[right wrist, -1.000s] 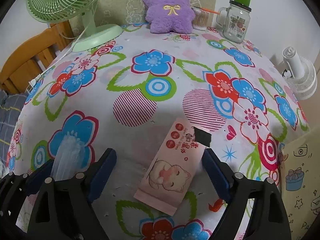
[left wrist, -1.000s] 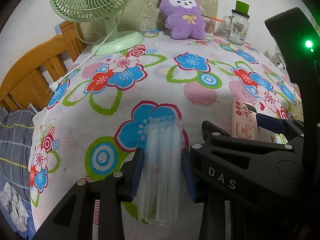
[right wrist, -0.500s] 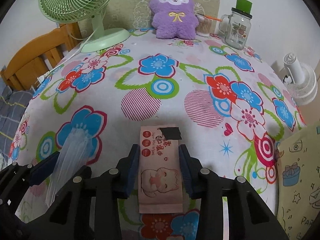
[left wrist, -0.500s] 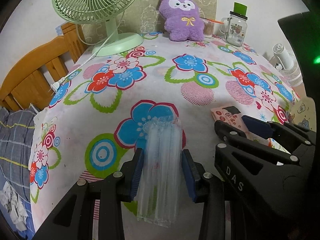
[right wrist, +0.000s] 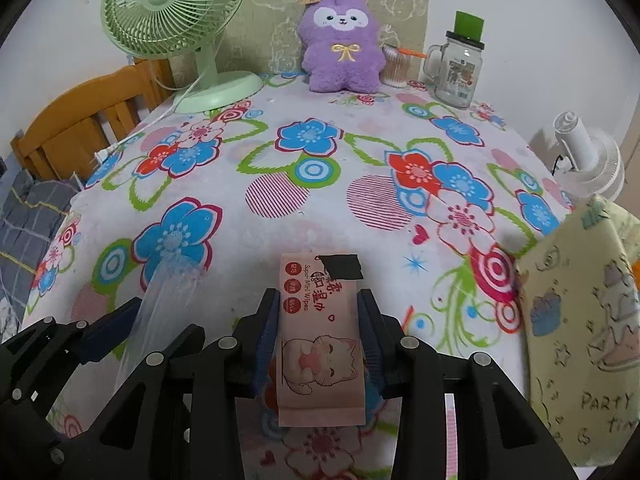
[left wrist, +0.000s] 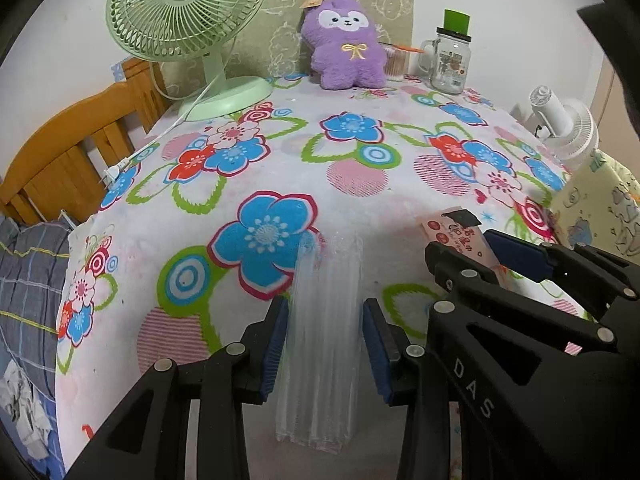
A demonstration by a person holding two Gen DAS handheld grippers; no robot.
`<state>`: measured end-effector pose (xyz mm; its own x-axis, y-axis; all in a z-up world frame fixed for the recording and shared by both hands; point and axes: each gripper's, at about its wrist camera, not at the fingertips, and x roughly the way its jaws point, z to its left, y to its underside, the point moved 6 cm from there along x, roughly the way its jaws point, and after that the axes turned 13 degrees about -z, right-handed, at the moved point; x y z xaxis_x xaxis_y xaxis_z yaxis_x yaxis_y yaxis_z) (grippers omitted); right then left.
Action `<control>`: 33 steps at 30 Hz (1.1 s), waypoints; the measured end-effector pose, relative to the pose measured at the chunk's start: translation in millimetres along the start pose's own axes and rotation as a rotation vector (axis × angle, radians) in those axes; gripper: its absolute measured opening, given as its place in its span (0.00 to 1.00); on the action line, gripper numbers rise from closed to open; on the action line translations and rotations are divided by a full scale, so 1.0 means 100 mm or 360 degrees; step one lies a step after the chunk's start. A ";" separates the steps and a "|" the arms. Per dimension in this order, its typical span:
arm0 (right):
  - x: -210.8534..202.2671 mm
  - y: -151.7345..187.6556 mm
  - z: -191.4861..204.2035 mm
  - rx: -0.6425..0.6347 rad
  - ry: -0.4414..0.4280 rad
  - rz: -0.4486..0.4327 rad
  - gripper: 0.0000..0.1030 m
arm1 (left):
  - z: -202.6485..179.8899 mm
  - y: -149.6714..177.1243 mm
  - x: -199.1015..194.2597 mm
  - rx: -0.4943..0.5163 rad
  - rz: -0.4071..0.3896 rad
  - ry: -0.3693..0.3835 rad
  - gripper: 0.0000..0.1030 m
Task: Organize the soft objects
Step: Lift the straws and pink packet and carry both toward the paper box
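Observation:
My left gripper [left wrist: 325,344] is shut on a clear plastic packet [left wrist: 324,320] and holds it above the flowered table's near edge; the packet also shows in the right wrist view [right wrist: 160,300]. My right gripper [right wrist: 319,336] is shut on a pink pack of wet wipes [right wrist: 320,340] with a cat picture, lifted off the cloth; the pack also shows in the left wrist view [left wrist: 456,232]. The two grippers are side by side, the left one to the left. A purple plush toy [right wrist: 340,44] sits upright at the table's far edge.
A green desk fan [right wrist: 180,20] stands at the back left with its cord over the edge. A glass jar with a green lid [right wrist: 456,68] stands at the back right. A white fan [right wrist: 588,160] and a yellow gift bag [right wrist: 588,320] are at the right. A wooden chair [left wrist: 68,152] is at the left.
My right gripper has closed on the wipes pack, straightened it and lifted it. My left gripper keeps its hold on the clear packet and has drawn back slightly.

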<state>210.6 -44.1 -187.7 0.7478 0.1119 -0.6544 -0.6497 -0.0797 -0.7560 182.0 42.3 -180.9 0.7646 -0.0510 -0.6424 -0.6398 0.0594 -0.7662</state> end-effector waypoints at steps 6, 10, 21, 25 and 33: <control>-0.19 0.05 -0.08 0.0002 0.0001 -0.0030 0.41 | -0.12 0.04 -0.13 -0.0001 -0.0025 0.0003 0.38; -0.34 0.07 -0.15 0.0008 0.0002 -0.0064 0.41 | -0.20 0.04 -0.23 0.0006 -0.0050 0.0005 0.38; -0.76 0.07 -0.33 0.0024 0.0020 -0.0177 0.41 | -0.43 -0.02 -0.57 0.0055 -0.0148 0.0004 0.38; -0.91 0.06 -0.42 0.0030 0.0026 -0.0215 0.41 | -0.52 -0.05 -0.69 0.0068 -0.0184 0.0009 0.38; -1.16 0.03 -0.57 0.0042 0.0038 -0.0286 0.41 | -0.70 -0.10 -0.89 0.0096 -0.0244 0.0002 0.38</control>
<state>129.4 -114.0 -114.9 0.8551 0.0987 -0.5089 -0.5082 -0.0347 -0.8606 115.1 -23.3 -116.6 0.8529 -0.0652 -0.5180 -0.5098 0.1107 -0.8532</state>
